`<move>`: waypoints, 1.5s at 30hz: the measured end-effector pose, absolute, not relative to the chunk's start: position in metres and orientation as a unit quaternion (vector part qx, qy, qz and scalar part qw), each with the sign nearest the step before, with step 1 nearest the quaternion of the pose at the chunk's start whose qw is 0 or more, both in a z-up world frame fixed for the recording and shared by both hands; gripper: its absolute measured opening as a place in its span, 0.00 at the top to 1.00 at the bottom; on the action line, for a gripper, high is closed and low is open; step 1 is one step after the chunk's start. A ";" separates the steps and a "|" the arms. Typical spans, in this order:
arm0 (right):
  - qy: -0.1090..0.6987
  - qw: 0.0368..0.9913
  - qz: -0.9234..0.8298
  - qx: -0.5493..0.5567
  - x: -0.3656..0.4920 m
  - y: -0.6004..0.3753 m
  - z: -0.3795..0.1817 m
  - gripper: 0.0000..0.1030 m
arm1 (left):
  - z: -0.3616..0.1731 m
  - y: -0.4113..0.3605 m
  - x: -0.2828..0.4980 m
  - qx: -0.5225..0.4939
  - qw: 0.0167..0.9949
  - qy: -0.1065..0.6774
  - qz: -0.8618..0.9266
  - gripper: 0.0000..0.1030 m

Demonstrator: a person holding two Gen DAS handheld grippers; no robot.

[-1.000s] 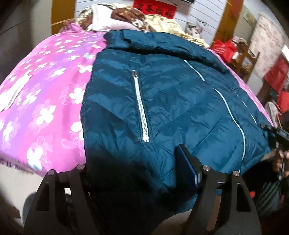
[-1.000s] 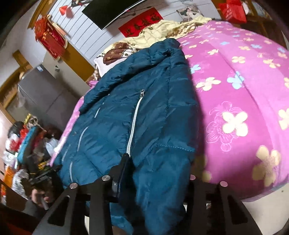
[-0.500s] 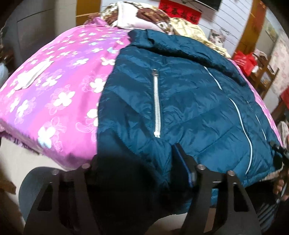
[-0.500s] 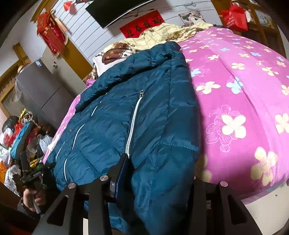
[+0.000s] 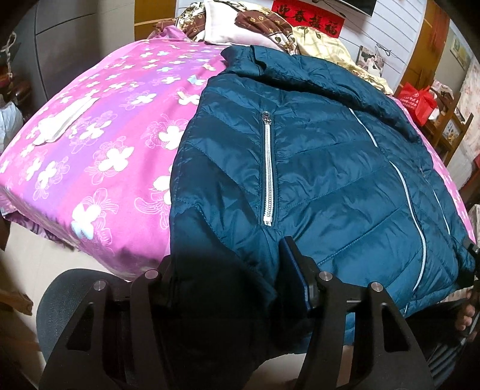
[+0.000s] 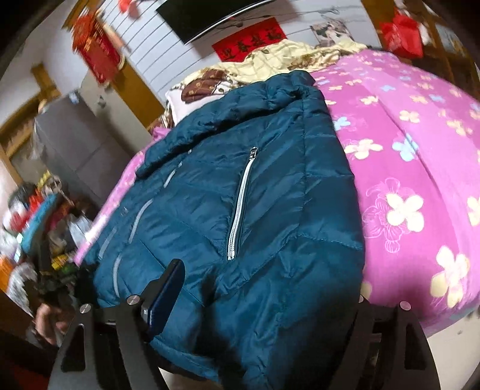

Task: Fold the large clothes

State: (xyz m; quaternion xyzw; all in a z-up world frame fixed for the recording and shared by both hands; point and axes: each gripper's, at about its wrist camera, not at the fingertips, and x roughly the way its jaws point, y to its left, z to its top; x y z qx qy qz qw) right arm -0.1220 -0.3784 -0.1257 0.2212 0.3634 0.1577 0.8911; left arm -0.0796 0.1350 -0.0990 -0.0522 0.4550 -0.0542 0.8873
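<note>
A teal puffer jacket (image 5: 330, 168) (image 6: 255, 186) lies face up on the pink flowered bed cover (image 5: 105, 150) (image 6: 405, 180), collar at the far end. My left gripper (image 5: 228, 258) sits at the jacket's near left hem corner. Its jaws are closing, and bunched fabric fills the gap and presses on the blue pad (image 5: 295, 270). My right gripper (image 6: 268, 282) is at the near right hem corner. Its jaws are opening wide, and the hem lies loose between the fingers, hiding the right one. A hand (image 6: 45, 318) holds the other gripper at the far left.
Pillows and patterned blankets (image 5: 240, 27) are piled at the head of the bed. A grey chair seat (image 5: 69, 300) is below the bed edge on the left. A red bag (image 5: 420, 102) and shelves stand on one side, a grey cabinet (image 6: 75, 144) on the other.
The right jaws have spread wide and let go of the hem. The left jaws have narrowed onto the bunched hem corner, and the left view has rolled a little.
</note>
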 end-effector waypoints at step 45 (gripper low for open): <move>0.192 0.958 0.160 0.141 -0.211 -0.374 -0.024 0.91 | 0.012 0.202 -0.148 -0.169 0.936 0.296 -0.088 0.93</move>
